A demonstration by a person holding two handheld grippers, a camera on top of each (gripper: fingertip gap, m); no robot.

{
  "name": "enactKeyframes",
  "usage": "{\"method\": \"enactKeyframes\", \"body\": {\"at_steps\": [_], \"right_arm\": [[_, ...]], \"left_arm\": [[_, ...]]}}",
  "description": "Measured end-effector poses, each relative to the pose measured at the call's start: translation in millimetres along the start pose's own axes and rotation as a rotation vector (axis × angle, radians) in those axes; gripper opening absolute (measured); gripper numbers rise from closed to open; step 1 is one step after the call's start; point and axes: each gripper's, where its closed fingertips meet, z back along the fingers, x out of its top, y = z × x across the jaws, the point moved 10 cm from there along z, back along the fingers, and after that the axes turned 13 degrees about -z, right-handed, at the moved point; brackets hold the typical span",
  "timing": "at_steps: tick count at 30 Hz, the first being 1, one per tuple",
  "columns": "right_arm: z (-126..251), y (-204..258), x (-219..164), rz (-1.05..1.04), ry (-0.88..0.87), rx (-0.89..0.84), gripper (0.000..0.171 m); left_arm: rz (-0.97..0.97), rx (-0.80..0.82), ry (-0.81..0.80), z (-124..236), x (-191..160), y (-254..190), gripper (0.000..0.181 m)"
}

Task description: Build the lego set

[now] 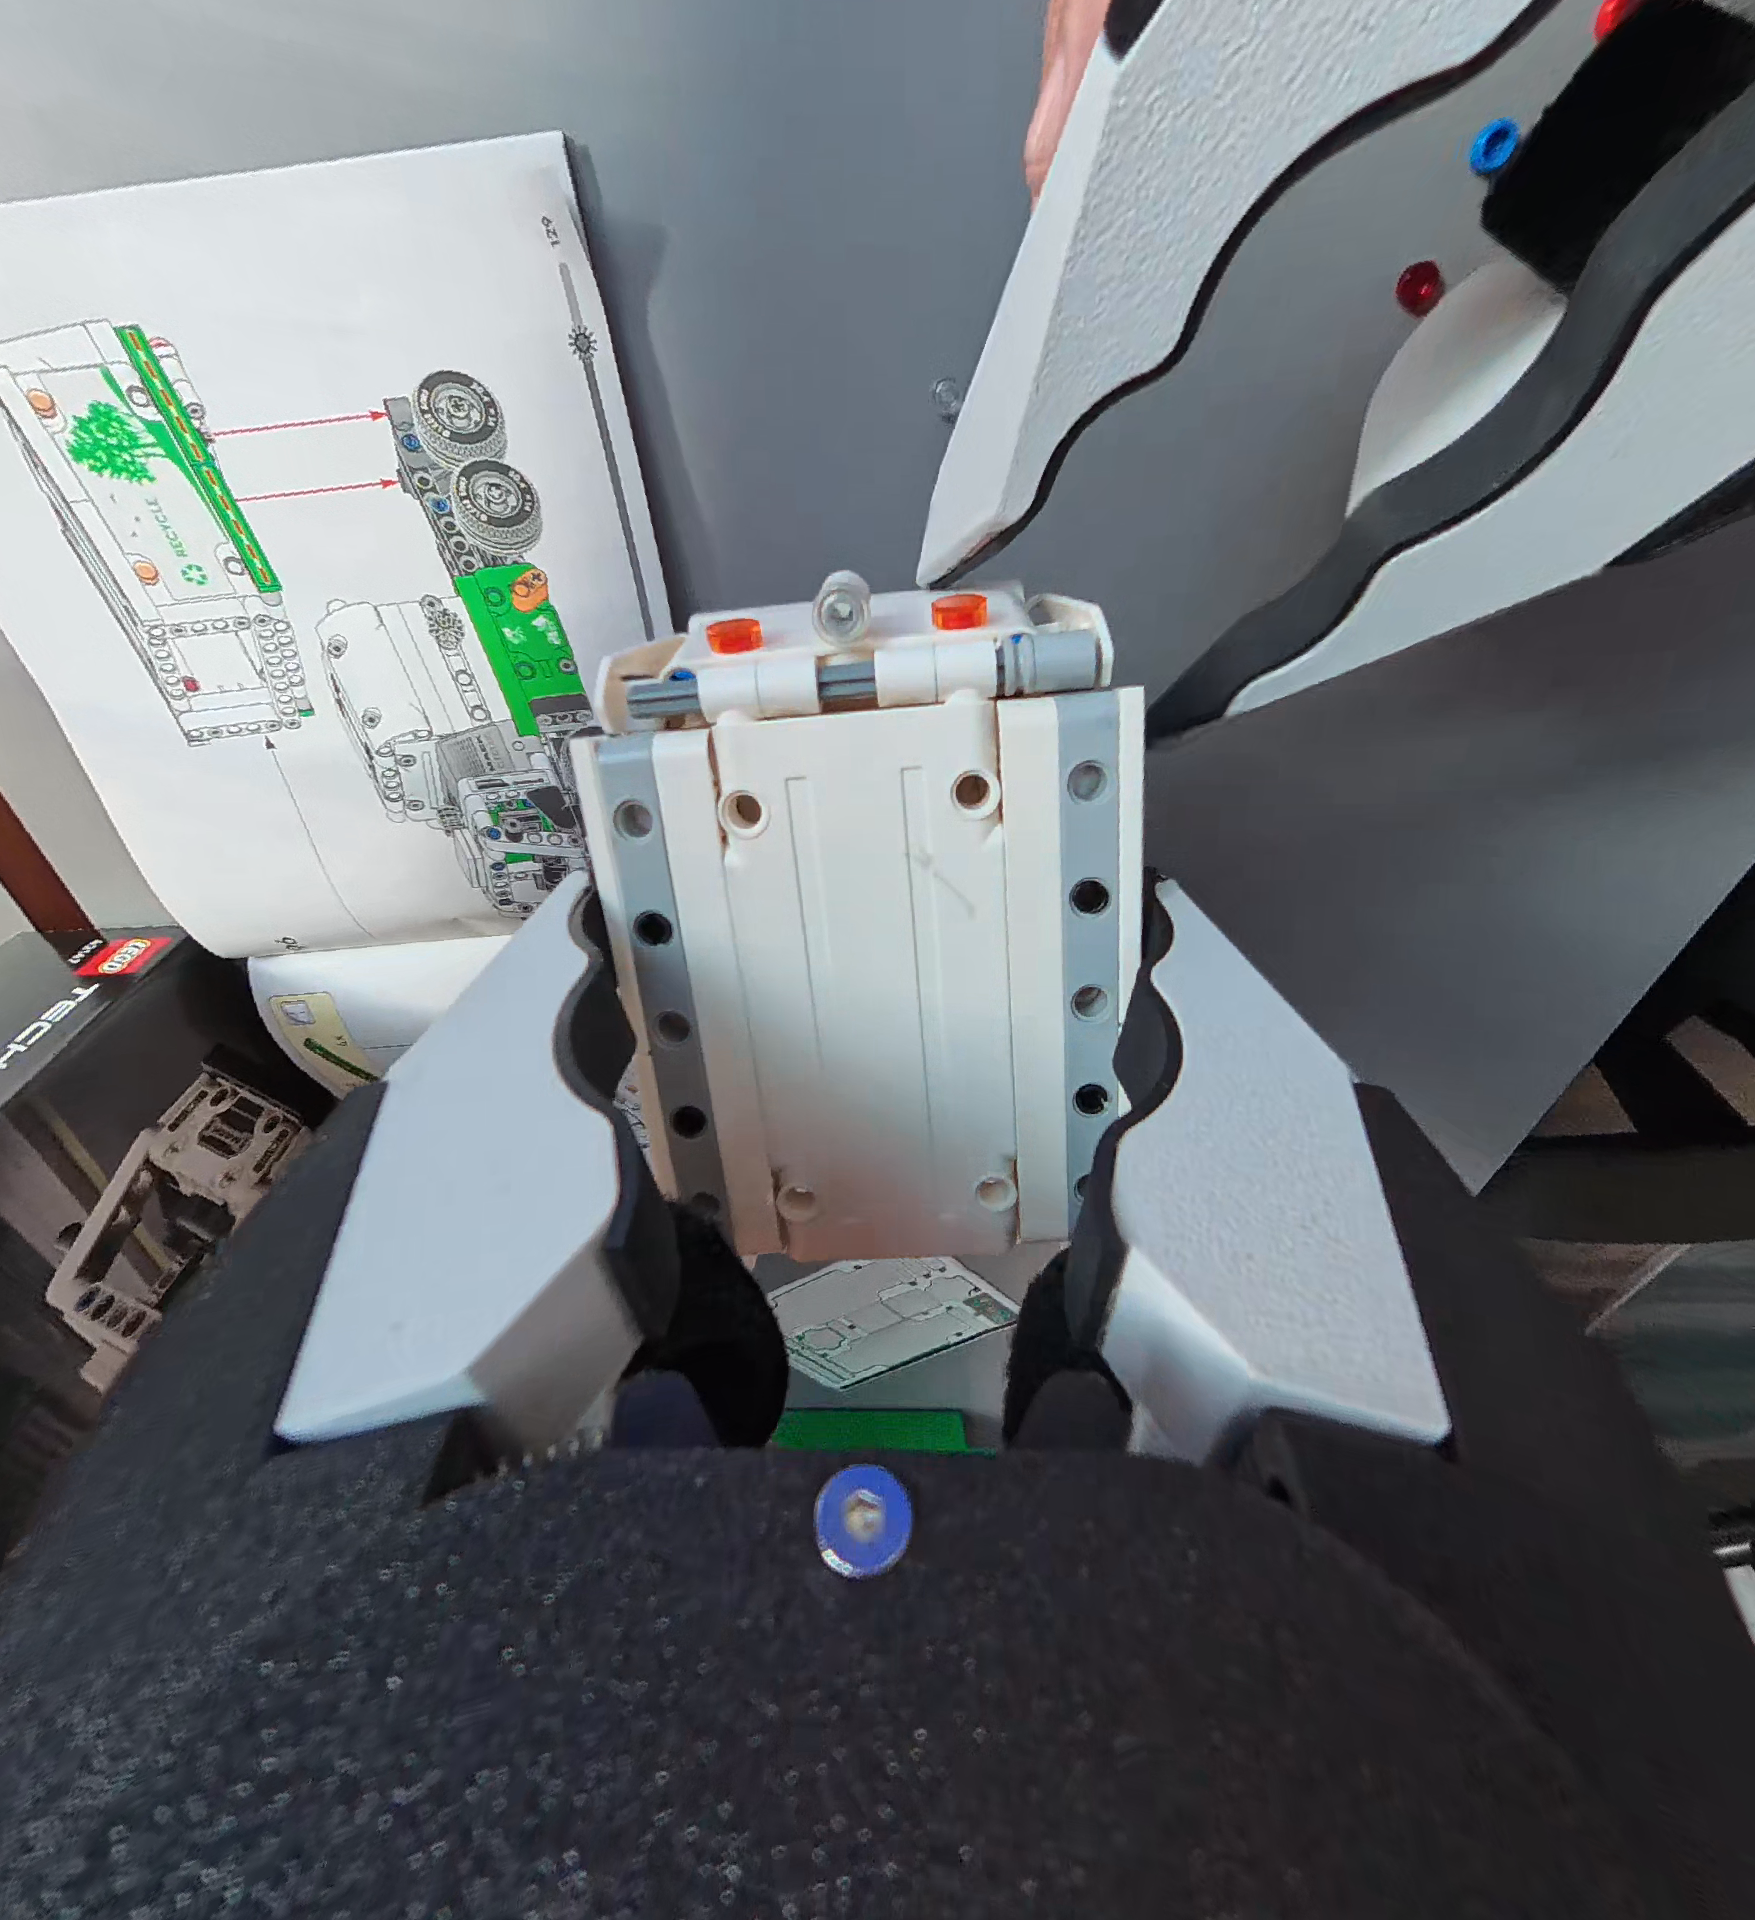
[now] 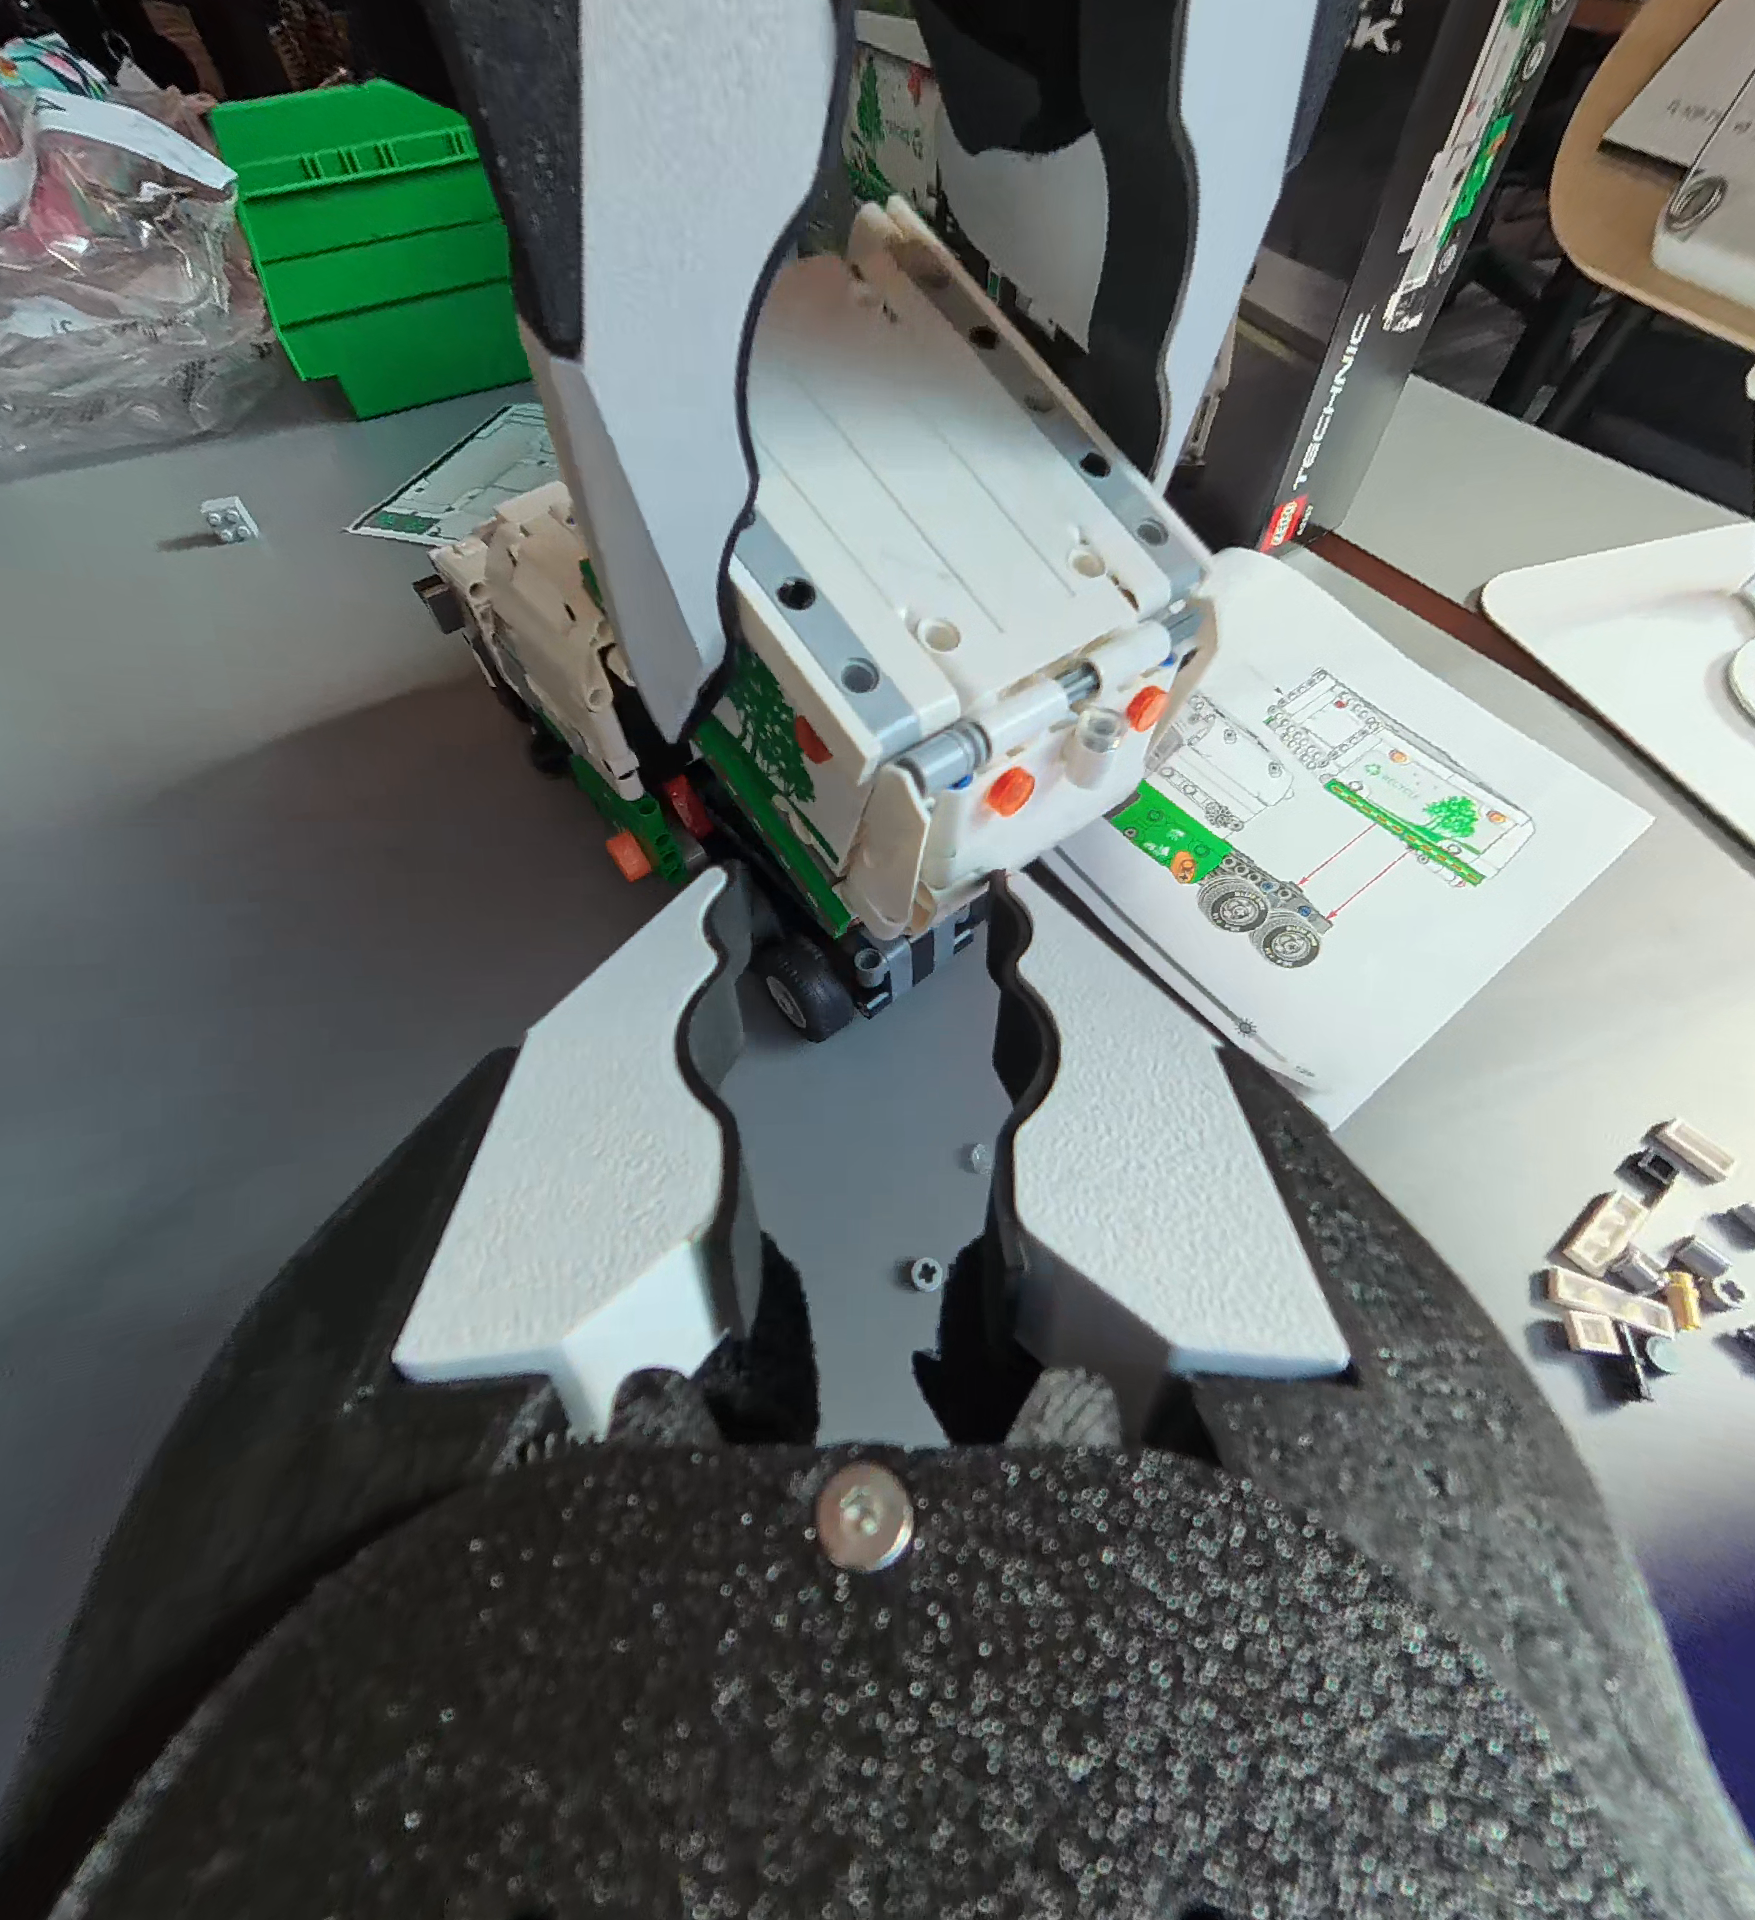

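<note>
The white truck body (image 1: 852, 987), with grey hole-beams on its edges and orange studs at its rear end, is clamped between my left gripper's (image 1: 871, 899) jaws. In the right wrist view the body (image 2: 956, 499) is tilted over the green and grey truck chassis (image 2: 883, 961), behind the white cab (image 2: 530, 603). I cannot tell whether it is seated. The left gripper (image 2: 925, 597) comes down from the top there. My right gripper (image 2: 862, 883) is open, its tips on either side of the body's lower rear edge. It also shows in the left wrist view (image 1: 1060, 634).
The open instruction booklet (image 2: 1372, 831) lies right of the truck, and the black set box (image 2: 1372, 312) stands behind it. A green bin (image 2: 374, 239) and plastic bags (image 2: 52, 260) sit at the far left. A pile of small parts (image 2: 1662, 1257) lies at the right. A grey plate (image 2: 229, 517) lies on the table.
</note>
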Motion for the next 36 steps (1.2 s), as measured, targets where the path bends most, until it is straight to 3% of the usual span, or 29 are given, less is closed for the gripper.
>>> {"method": "enactKeyframes", "body": {"at_steps": [3, 12, 36], "right_arm": [[-3.3, -6.4, -2.6, -0.034, 0.037, -0.025, 0.036], [-15.3, -13.4, -9.9, -0.135, 0.084, -0.005, 0.035], [-16.5, -30.2, -8.8, -0.281, 0.059, 0.055, 0.031]], "left_arm": [[-0.027, 0.004, 0.039, -7.9, 6.0, 2.1, 0.095], [-0.027, 0.011, 0.076, -24.5, 6.4, 5.6, 0.095], [0.082, -0.066, -0.036, -29.3, -4.8, 17.1, 0.095]]}}
